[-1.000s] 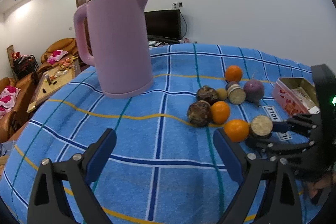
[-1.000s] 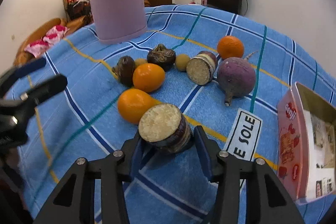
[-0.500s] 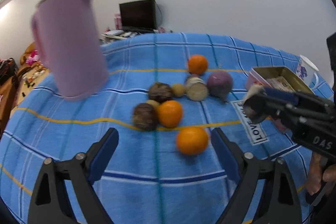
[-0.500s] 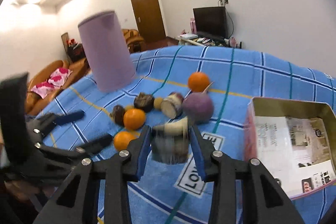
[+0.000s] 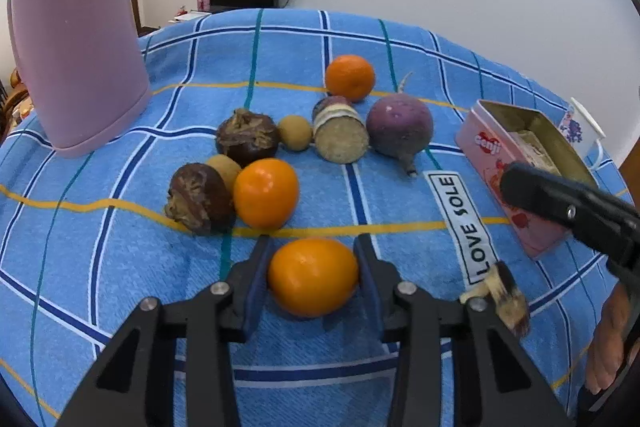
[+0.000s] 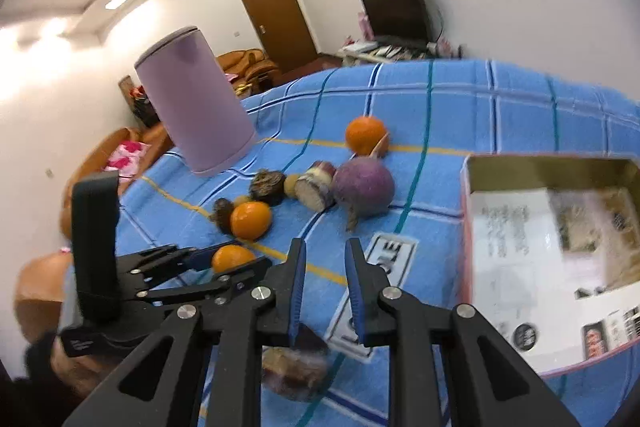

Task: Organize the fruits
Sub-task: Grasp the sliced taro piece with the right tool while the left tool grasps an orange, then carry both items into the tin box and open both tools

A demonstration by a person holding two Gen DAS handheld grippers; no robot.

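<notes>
Orange (image 5: 313,277) (long axis crosswise) sits between left gripper (image 5: 314,281) pads.

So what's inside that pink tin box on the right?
The open pink tin holds printed paper packets or leaflets lying on its gold lining. No fruit shows in it. Whatever lies beneath the papers is covered, and the print is too blurred to read.

Left tongs (image 5: 313,277) pads against an orange (image 5: 313,275) on the blue cloth (image 5: 120,267).
</notes>
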